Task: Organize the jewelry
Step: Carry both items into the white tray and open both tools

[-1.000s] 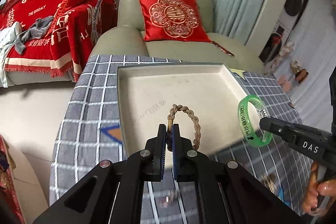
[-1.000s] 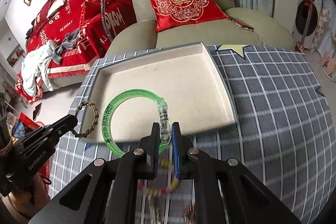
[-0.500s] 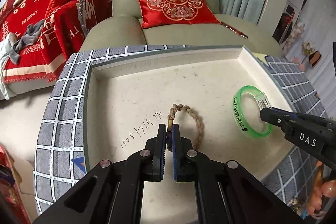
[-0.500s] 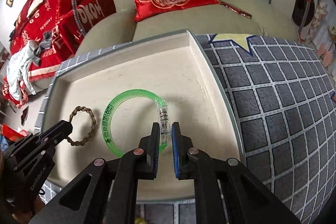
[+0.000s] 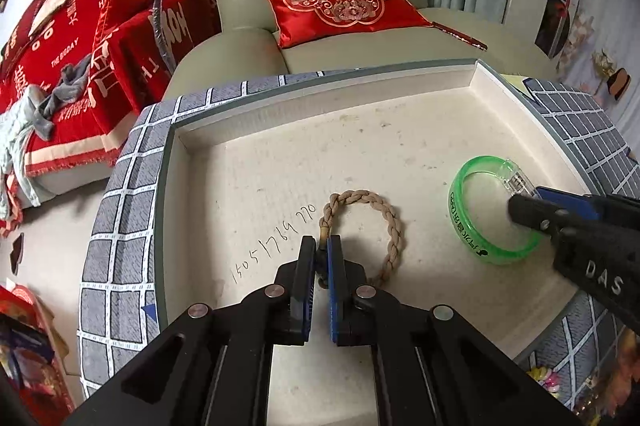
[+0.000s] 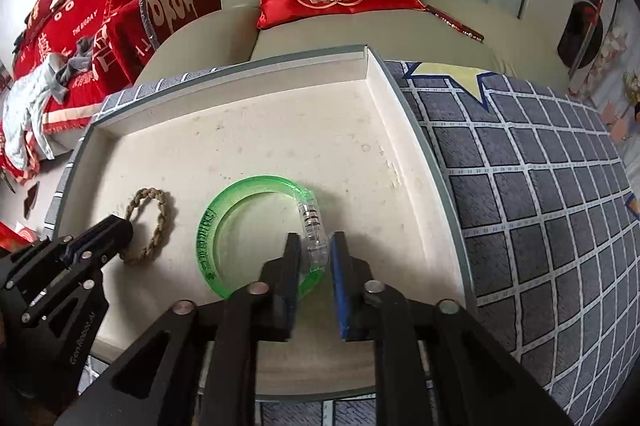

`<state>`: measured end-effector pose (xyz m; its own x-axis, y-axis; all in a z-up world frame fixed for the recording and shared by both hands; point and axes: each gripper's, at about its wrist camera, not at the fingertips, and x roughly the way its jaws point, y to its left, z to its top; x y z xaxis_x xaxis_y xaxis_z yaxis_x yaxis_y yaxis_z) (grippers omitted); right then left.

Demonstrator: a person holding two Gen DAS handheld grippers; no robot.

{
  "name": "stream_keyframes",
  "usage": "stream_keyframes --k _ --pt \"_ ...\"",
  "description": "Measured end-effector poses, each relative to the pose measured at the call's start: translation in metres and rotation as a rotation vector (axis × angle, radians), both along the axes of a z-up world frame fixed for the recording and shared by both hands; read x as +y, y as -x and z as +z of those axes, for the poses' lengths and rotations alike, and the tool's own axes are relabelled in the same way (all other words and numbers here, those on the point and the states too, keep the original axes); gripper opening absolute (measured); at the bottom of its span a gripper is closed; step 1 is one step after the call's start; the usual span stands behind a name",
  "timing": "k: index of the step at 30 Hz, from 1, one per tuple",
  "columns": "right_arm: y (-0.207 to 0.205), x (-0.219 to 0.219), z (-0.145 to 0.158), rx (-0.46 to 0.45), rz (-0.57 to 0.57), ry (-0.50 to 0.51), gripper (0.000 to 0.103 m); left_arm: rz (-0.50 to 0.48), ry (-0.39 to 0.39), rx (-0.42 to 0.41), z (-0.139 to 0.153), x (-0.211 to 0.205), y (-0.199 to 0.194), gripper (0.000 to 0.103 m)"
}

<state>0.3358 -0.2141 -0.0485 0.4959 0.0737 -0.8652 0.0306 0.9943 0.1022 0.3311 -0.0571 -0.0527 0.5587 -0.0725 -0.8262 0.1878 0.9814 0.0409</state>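
Both bracelets are now down inside the shallow tray [image 5: 176, 162]; a second ago they hung above the checked cloth [image 6: 540, 186] at the tray's near edge.

Left: the left gripper [image 5: 319, 258] is clamped on the braided cord bracelet [image 5: 384, 210] at its knot. The loop lies flat on the tray floor beside a handwritten number (its jaws show no gap beyond the cord).

Right: the right gripper [image 6: 314, 254] has just been opening. Its pads now stand apart on either side of the clear clasp section of the green bangle [image 6: 224, 210], and a gap shows on the blue-pad side. The bangle lies on the tray floor, so it counts as released.

Task meaning: the bangle is placed. The cord bracelet is in position but not yet let go; judged from this, the left release is the remaining step. More beads [image 5: 544, 382] lie on the cloth beyond the tray's near right corner.
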Motion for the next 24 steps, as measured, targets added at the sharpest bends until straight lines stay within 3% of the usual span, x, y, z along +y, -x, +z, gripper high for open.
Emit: stream_keyframes --k 1,2,12,24 --pt "0.0 0.0 0.0 0.0 0.0 -0.007 0.049 0.005 0.003 0.001 0.001 0.001 0.0 0.02" --pt "0.001 0.0 0.002 -0.005 0.002 -0.014 0.054 0.009 0.005 0.0 0.001 0.002 0.0 0.02" --pt "0.028 -0.009 0.039 -0.097 -0.024 -0.076 0.054 -0.017 -0.004 -0.08 0.017 -0.003 0.012 0.02" --pt "0.051 -0.025 0.046 -0.089 -0.061 -0.121 0.054 -0.019 0.011 -0.106 0.024 -0.004 0.017 0.02"
